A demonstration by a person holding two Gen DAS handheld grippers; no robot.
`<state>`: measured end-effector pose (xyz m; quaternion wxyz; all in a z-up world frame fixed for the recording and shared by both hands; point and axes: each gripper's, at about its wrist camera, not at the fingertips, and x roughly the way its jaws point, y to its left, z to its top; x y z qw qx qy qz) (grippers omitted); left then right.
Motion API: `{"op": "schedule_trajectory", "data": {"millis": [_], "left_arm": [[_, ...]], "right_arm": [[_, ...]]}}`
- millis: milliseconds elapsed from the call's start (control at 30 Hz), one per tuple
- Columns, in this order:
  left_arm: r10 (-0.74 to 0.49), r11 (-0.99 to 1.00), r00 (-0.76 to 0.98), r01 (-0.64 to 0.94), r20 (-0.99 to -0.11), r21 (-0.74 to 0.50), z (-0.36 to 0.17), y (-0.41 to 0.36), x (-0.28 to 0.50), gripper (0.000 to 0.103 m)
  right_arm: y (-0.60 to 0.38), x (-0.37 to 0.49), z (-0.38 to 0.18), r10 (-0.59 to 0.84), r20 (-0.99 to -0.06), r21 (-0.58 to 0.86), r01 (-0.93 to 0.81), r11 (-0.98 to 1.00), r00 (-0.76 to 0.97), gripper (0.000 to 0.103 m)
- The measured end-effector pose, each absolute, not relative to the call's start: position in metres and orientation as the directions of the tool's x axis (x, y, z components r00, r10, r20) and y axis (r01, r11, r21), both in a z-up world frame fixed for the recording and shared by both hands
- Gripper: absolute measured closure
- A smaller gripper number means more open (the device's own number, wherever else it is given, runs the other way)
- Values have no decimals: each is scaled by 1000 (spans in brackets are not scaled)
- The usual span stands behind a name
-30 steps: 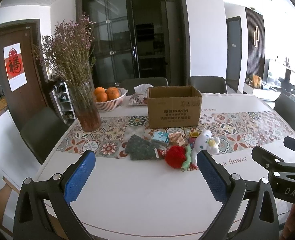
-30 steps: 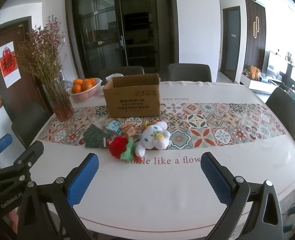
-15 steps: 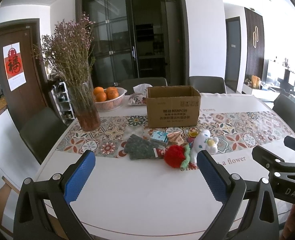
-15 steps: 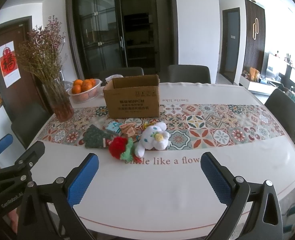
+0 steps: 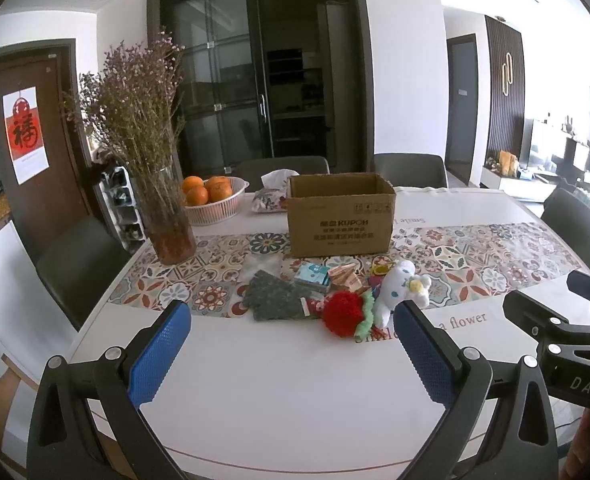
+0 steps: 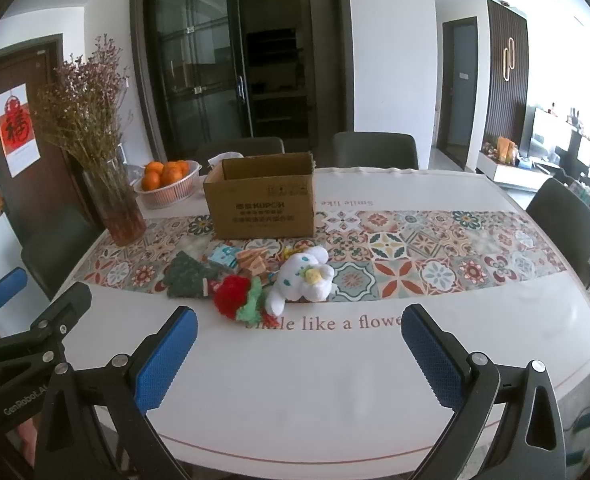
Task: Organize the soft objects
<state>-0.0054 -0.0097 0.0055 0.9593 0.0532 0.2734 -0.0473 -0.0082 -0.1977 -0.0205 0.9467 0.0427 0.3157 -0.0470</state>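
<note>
Dining room, daylight from the right; white table point(image 6: 295, 380) with a patterned runner point(image 6: 415, 248) across its middle. Open cardboard box point(image 6: 263, 208) stood on the runner, mouth up, nothing visible inside from these angles. Just in front of the box lay a small heap: dark green gloves point(image 5: 273, 296), red pompom piece point(image 5: 343, 314), white plush point(image 6: 305, 278), plus a teal packet point(image 5: 313, 276) and some folded orange bits point(image 6: 253, 260), all touching or nearly so. Vase of dried flowers point(image 5: 167, 216) and bowl of oranges point(image 5: 213, 200) sat to the left, apart from the heap.

Left tool point(image 5: 291, 346) was spread wide and empty, held above the near table edge, aimed at the gloves and pompom. Right tool point(image 6: 299, 346) was likewise wide and empty, aimed at the plush.

Judgement: the task looked unstarted; step in hand was the approach to a first pick. Next move calls for lowering one tool over a soft item, likely the plush or pompom at the heap's near edge, closing gently, then lifting clear of the neighbours toward the box.
</note>
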Motion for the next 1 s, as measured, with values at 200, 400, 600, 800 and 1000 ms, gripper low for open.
{"op": "schedule_trajectory", "data": {"millis": [200,400,600,800,1000], "left_arm": [[-65,989,843,124,-534,75,6,-11,-2,0],[-68,989,841,128,-537,76,6,-11,1,0],[-68,989,838,129,-541,75,5,-12,4,0],[-70,989,837,131,-543,74,4,-11,5,0],[-77,987,826,140,-558,73,-1,-9,13,0]], "right_arm": [[-201,-8,-21,-64,-599,52,118,992,798,0],[-203,-5,-23,-63,-604,55,120,991,794,0],[-201,-1,-24,-63,-609,52,119,992,791,0],[-199,2,-26,-65,-613,50,121,991,788,0],[-197,11,-32,-65,-627,52,125,991,776,0]]}}
